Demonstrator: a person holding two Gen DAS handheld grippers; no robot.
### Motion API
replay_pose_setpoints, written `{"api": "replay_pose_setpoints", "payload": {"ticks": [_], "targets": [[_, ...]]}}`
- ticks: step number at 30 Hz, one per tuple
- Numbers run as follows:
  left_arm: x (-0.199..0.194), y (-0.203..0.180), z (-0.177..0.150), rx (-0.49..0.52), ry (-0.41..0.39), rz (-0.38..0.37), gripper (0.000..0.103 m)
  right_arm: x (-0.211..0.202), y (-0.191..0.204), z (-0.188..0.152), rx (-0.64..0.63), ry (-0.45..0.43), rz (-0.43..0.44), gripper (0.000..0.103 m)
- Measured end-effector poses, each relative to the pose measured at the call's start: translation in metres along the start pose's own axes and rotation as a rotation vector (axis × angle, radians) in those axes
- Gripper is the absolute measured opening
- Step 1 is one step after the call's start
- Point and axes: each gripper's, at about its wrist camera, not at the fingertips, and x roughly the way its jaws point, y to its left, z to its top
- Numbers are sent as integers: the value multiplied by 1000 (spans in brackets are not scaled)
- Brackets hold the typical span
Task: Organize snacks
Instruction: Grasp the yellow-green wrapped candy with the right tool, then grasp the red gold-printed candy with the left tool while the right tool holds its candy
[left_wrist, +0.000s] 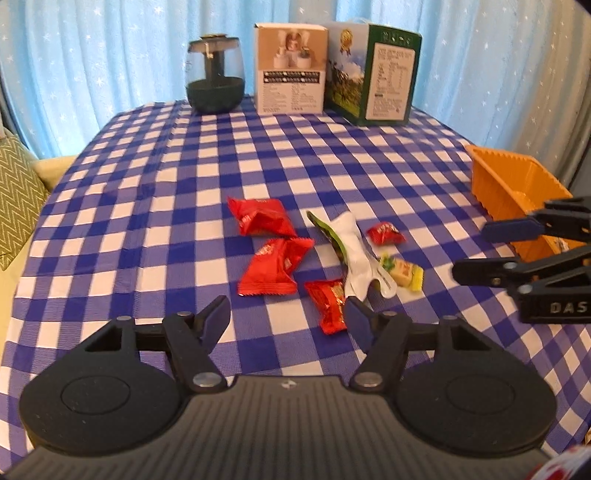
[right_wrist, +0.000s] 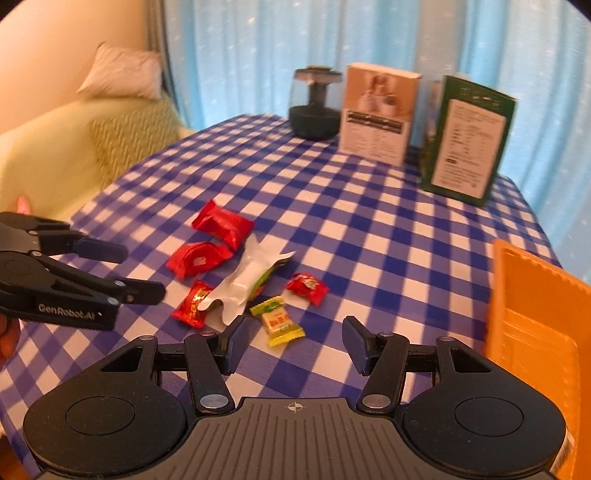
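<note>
Several snacks lie mid-table on the blue checked cloth (left_wrist: 155, 177): two large red packets (left_wrist: 260, 216) (left_wrist: 273, 266), a smaller red packet (left_wrist: 328, 304), a small red candy (left_wrist: 384, 232), a yellow candy (left_wrist: 404, 273) and a white-and-green pouch (left_wrist: 351, 247). My left gripper (left_wrist: 288, 317) is open and empty, just short of the smaller red packet. My right gripper (right_wrist: 293, 343) is open and empty, just behind the yellow candy (right_wrist: 280, 321). An orange bin (right_wrist: 535, 332) stands at the right.
A dark glass jar (left_wrist: 216, 74), a white box (left_wrist: 290, 66) and a green box (left_wrist: 373, 70) stand at the table's far edge. A sofa with cushions (right_wrist: 122, 133) lies to the left. Blue curtains hang behind.
</note>
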Motion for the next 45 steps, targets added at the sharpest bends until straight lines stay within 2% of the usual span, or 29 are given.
{"api": "replay_pose_setpoints", "payload": {"ticks": [6,8,10,19,24,31,45], "targets": [[9,-2,-4,8,29,-4,64,31,-8,4,-20,57,23,55],[11,-3,-4,6,33,-7,64,41,-10,5,-37,77,26,46],[14,-4,-4,10,39,-10,64,49,-11,5,-52,93,50,42],[21,-6,-6,15,53,-19,62,70,-5,8,-93,105,105,39],[25,-6,-6,2,56,-29,59,75,-5,10,-87,119,109,23],[30,-12,-2,-4,35,-51,54,64,-4,12,-48,100,106,21],[47,-21,-3,-2,6,-42,41,50,-11,13,26,79,90,21]]}}
